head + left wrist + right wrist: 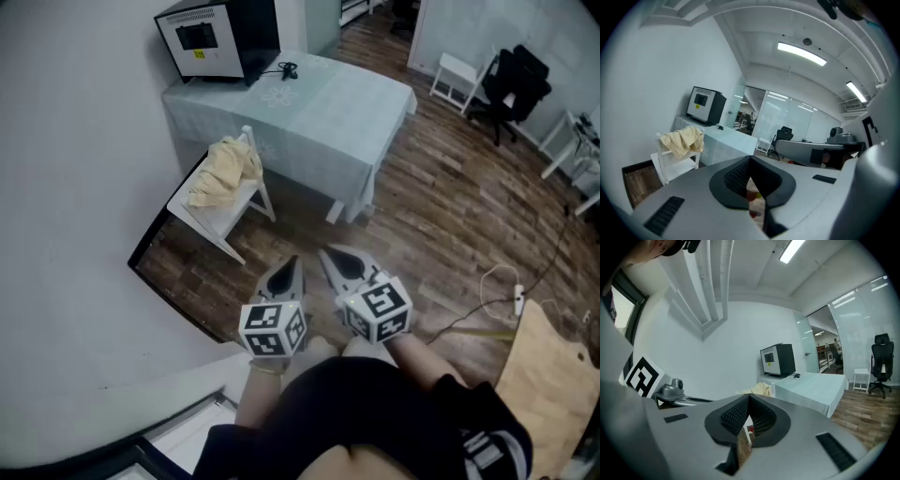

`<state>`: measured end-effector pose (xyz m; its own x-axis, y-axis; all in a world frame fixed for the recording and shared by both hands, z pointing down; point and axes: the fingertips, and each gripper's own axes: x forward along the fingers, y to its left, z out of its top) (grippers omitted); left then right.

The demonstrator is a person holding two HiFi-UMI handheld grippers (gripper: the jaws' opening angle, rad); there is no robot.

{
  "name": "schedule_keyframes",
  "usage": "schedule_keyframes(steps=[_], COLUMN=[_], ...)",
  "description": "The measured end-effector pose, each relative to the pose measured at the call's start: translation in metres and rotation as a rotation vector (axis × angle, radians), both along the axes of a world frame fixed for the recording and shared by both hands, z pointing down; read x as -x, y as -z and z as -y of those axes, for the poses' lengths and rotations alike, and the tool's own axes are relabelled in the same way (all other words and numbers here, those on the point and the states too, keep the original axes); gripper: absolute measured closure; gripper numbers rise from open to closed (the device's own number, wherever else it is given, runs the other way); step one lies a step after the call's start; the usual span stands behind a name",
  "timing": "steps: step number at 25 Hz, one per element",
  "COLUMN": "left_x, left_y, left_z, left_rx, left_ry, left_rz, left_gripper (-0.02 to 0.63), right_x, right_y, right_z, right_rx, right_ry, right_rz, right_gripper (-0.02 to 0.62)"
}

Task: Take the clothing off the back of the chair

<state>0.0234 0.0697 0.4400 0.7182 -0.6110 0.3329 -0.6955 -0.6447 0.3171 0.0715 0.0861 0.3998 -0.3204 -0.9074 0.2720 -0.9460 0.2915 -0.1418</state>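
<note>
Yellow clothing (223, 172) crumpled over white chair (221, 218) back; left gripper (291, 265), right gripper (331, 256) fingers closed.

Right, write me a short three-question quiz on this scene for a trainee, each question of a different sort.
1. True or false: the yellow garment hangs over the back of the white chair.
2. The left gripper is: A open; B shut and empty; C shut on the garment.
3. Fill in: the black box stands on the covered ____.

Key: 1 true; 2 B; 3 table.
</note>
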Motion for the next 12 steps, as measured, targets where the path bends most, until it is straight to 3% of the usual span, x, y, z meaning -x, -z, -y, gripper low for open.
schedule_keyframes(steps=[12], left_x=[0.026], left_y=[0.003], left_z=[-0.014], left_rx=[-0.046], left_ry=[0.022], left_rz=[0.026], left_gripper=[0.609], right_x=[0.025], right_y=[0.001], right_z=[-0.021], right_rx=[-0.019], right_ry=[0.011], right_rz=[0.038], right_gripper=[0.584])
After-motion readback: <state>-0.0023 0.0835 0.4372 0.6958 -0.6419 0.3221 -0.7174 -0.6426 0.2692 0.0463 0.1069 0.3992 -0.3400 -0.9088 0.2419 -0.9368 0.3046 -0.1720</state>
